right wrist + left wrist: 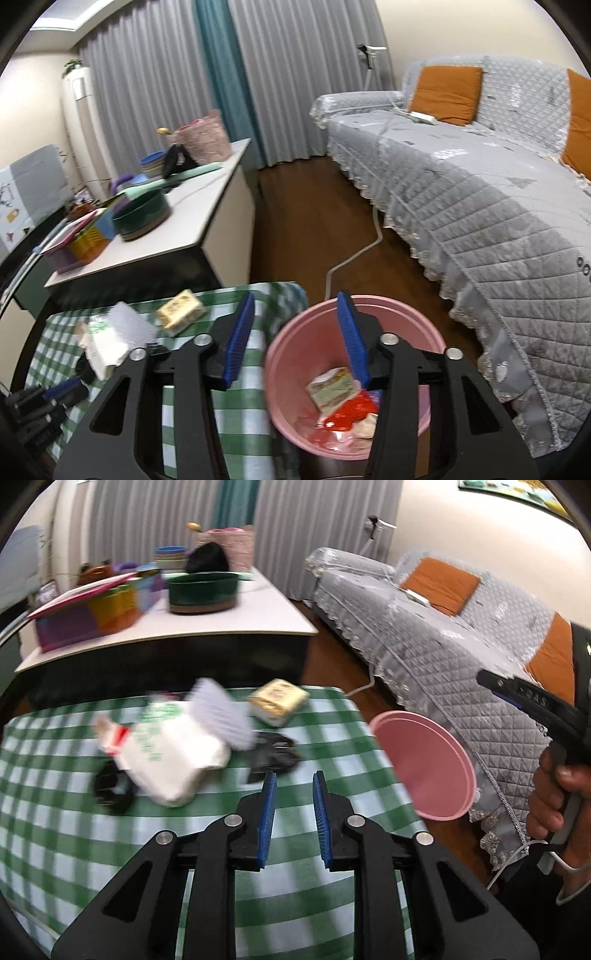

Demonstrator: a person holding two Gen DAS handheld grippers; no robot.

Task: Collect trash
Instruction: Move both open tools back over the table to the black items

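Observation:
A pink bin [288, 369] stands on the floor by the right edge of the green checked table [92, 849]; it holds a yellow carton [330, 386] and red wrappers [351, 411]. It also shows in the left wrist view [424, 764]. On the table lie a white bag [173, 753], a white pleated paper [221, 712], a yellow carton [277, 699], black wrappers [271, 753] and a black ring-shaped piece [112, 788]. My left gripper [294, 786] is open and empty above the table near the black wrappers. My right gripper [295, 306] is open and empty above the bin's rim.
A white-topped cabinet [229, 620] behind the table carries coloured boxes, a green pot [203, 590] and a pink basket. A grey quilted sofa [480, 206] with orange cushions stands at the right. A white cable [354, 254] runs over the wooden floor.

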